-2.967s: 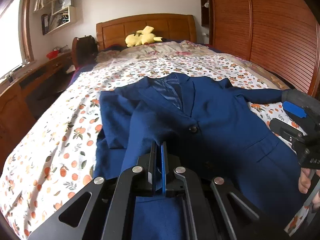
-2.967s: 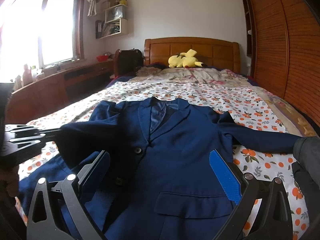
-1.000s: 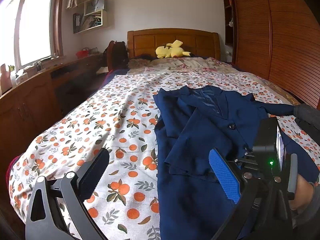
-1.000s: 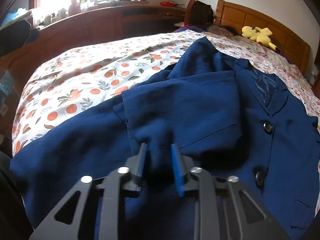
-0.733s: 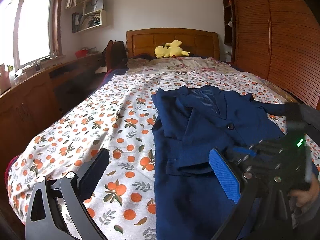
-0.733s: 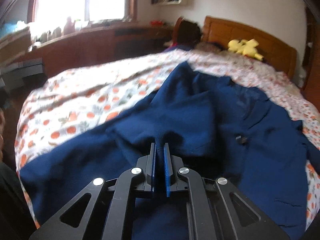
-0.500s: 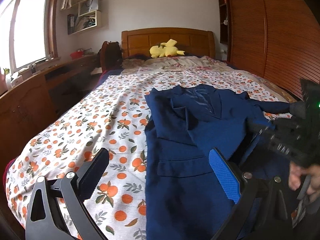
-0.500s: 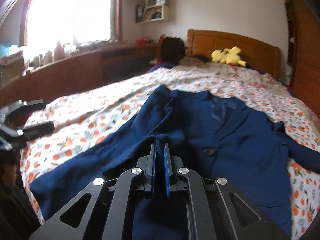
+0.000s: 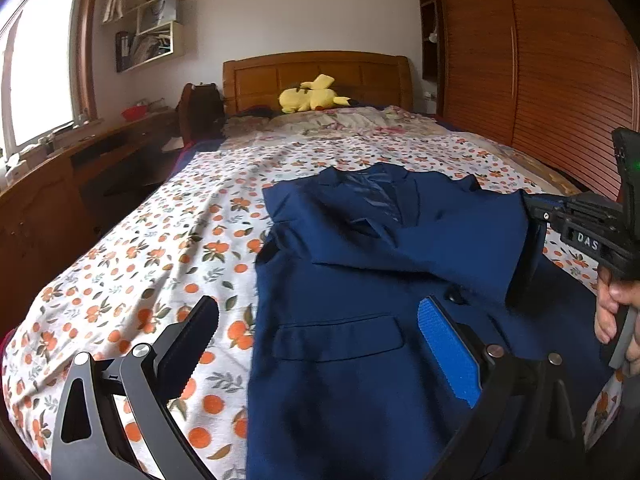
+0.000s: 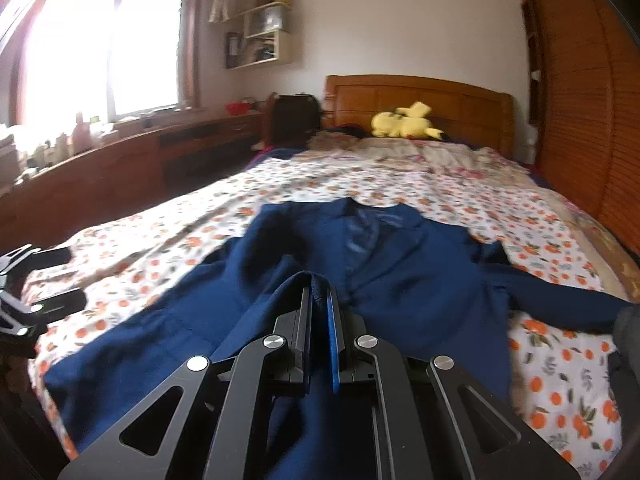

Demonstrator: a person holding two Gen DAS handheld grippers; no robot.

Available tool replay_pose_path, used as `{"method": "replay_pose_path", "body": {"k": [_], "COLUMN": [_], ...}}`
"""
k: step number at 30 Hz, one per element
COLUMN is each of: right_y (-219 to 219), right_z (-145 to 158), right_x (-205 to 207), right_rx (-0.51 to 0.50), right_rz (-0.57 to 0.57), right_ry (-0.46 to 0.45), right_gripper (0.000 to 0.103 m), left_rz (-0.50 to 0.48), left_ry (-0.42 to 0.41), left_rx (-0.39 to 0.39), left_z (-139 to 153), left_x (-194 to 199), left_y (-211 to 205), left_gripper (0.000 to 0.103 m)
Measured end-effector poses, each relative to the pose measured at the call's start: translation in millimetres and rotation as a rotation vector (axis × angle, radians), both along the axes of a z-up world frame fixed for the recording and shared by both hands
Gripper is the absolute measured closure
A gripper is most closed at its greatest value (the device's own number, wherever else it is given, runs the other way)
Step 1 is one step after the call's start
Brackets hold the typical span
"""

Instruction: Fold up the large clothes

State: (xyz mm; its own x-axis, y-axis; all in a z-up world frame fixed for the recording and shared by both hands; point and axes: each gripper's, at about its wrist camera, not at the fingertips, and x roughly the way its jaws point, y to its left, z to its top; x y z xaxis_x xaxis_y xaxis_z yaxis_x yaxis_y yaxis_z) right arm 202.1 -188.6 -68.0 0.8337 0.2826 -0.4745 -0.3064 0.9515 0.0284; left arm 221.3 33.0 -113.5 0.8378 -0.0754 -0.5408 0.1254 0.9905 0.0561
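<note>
In the left wrist view, a navy blazer [image 9: 360, 280] was laid front-up on the orange-print bedsheet [image 9: 160, 240]. The left gripper [image 9: 320, 340] was held spread wide above the blazer's lower edge, nothing between its fingers. At the right edge, the right gripper [image 9: 536, 216] was seen pinching a lifted fold of the blazer.

In the right wrist view, the right gripper [image 10: 320, 300] was pressed together on navy cloth of the blazer [image 10: 400, 272], raised off the bedsheet [image 10: 400, 184].

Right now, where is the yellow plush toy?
In both wrist views the yellow plush toy lies at the far end of the bed, against the wooden headboard, beyond the blue jacket.
</note>
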Motion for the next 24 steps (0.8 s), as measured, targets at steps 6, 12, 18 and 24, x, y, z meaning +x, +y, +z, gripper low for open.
{"method": "replay_pose_path", "body": {"k": [6,12,18,24], "right_y": [-28,-39,-50,-62], "right_z": [-16,-31,-38,-31], "right_x": [9,-4,-32,-62], "right_rx": [-0.015,-0.053,-0.077,-0.075], "right_rz": [-0.055,-0.077,-0.082,-0.101], "right_ry": [0.06,0.074,0.092,0.082], "right_gripper": [0.096,0.089,0.072,0.063], "left_rz": [-0.035,-0.073,-0.111,-0.134], "left_ry": [0.004,0.002,-0.004,0.0], "left_rx": [0.002,-0.002,-0.003,-0.008], "left_z": [-2,-2,-2,-4], "left_x": [5,8,9,10], "left_y": [-18,-36,-53,-64], "left_gripper": [0.003,0.003,0.003,0.003]}}
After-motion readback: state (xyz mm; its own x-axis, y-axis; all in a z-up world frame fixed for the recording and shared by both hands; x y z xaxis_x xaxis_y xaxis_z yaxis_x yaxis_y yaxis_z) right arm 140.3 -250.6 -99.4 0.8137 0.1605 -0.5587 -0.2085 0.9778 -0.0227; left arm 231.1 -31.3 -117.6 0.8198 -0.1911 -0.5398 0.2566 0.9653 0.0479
